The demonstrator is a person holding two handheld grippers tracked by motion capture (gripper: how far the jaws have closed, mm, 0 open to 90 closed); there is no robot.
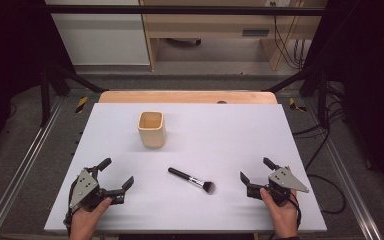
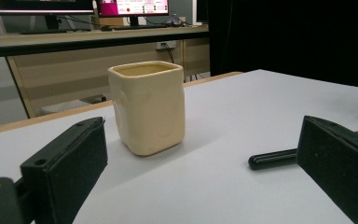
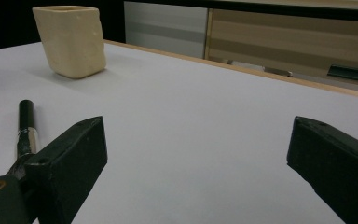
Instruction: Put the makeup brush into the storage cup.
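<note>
Jaws wide, empty on both grippers. High view — left gripper [image 1: 116,175], right gripper [image 1: 255,171]; makeup brush [image 1: 192,180] flat between them, cream cup [image 1: 152,129] beyond. Left gripper view — black handle [image 2: 272,158] exposed. Right gripper view — ferrule [image 3: 27,139]. Light, stiff; likely best gripped mid-handle, bristles soft.

Overhead view looks down; both low tong views share the cup [image 2: 147,107].

black two-jaw left gripper [image 1: 115,174] and right gripper [image 1: 254,169], grey triangular plates, trailing black cables.
</note>
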